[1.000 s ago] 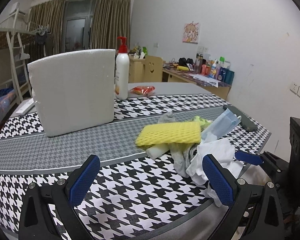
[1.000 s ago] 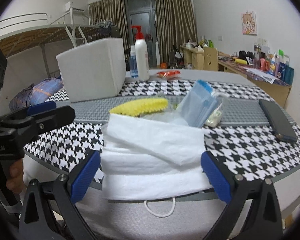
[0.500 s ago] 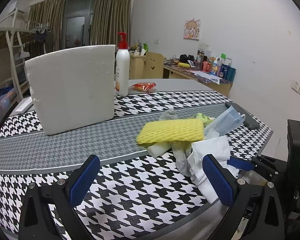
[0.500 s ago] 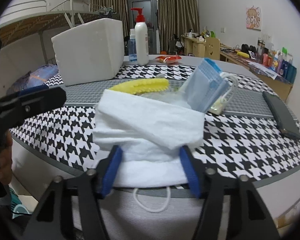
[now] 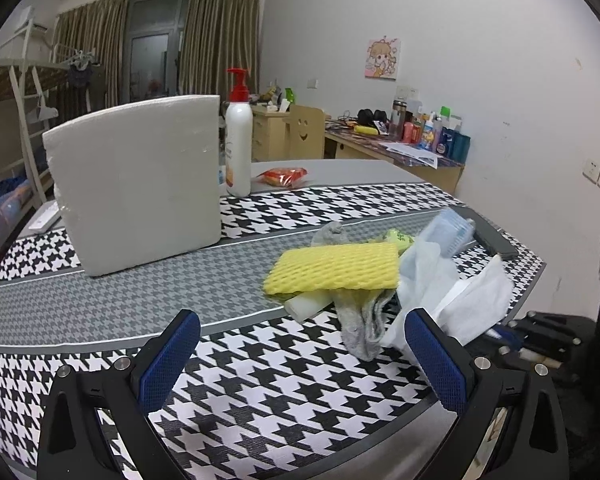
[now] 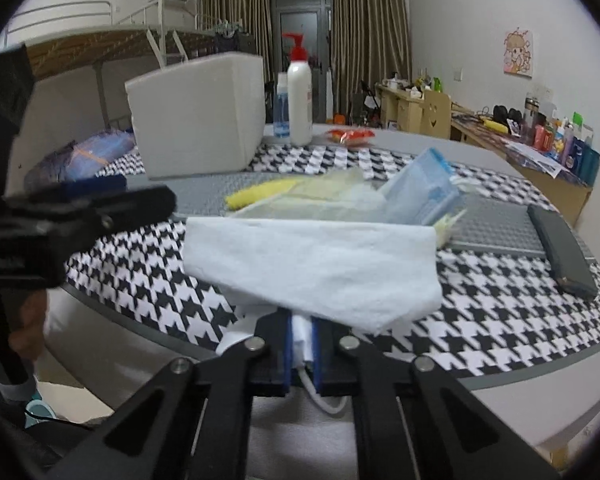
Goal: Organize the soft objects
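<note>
Jaws first: our right gripper (image 6: 303,344) pinches the white mask (image 6: 316,268) at the table's (image 5: 260,380) near edge, our left gripper (image 5: 300,356) spread and empty. We reckon it's featherlight and floppy; grip its bunched hem. Open tablecloth lies leftward toward the foam box (image 5: 140,184).

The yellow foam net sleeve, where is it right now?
In the left wrist view the yellow foam net sleeve lies centre-right on the houndstooth tablecloth, atop a grey sock, left of the white cloth.

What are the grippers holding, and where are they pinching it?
The right gripper pinches the white face mask at its near bottom edge, by the ear loop. The left gripper is open and holds nothing.
</note>
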Motion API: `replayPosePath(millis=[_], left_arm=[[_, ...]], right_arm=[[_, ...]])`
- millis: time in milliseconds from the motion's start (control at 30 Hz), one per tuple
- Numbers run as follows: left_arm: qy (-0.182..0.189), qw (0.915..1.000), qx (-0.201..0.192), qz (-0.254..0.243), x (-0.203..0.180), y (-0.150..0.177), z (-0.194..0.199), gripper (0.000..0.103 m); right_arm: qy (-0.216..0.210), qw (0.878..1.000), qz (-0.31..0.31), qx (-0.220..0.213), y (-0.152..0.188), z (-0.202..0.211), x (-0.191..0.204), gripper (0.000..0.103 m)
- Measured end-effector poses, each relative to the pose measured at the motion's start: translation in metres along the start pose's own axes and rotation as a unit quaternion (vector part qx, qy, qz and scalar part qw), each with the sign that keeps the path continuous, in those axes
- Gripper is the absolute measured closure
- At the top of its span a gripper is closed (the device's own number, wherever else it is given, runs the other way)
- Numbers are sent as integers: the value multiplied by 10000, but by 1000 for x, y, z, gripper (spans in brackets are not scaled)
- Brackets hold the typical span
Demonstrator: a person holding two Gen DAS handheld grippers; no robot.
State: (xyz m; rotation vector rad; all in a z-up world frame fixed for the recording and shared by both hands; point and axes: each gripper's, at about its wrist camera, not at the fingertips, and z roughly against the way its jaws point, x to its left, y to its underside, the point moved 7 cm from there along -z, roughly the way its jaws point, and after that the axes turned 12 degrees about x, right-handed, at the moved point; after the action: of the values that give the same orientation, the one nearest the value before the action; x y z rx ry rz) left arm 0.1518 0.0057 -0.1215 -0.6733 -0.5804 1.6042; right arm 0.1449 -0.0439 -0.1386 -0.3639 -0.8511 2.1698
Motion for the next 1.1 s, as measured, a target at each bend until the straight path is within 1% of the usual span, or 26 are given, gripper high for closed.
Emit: replayPosePath(millis=[100, 300, 500, 733, 833, 933, 1000, 1100], left_arm=[[108, 9999, 12, -50, -5, -1, -2, 1], [168, 9997, 115, -95, -12, -1, -10, 1], [189, 9997, 135, -115, -16, -1, -12, 1], [334, 9986, 110, -395, -37, -4, -14, 1], [265, 9987, 98, -420, -39, -9, -17, 1], [306, 9983, 116, -476, -41, -14, -22, 1], [292, 9975, 150, -627, -46, -16, -28, 2], [179, 9966, 154, -785, -50, -20, -34, 8]], right_arm=[[-104, 9998, -45, -154, -3, 10, -4, 93], [-81, 9992, -266, -286, 1, 20, -19, 93], [-106, 9977, -518, -428, 1, 33, -34, 93], [-172, 9946, -702, -739, -8, 52, -46, 93], [-115, 9953, -679, -677, -7, 50, -50, 93], [-85, 9958, -704, -571, -2, 44, -53, 92], [-95, 9958, -743, -518, 2, 41, -56, 92], [-71, 9960, -774, -450, 7, 37, -59, 92]])
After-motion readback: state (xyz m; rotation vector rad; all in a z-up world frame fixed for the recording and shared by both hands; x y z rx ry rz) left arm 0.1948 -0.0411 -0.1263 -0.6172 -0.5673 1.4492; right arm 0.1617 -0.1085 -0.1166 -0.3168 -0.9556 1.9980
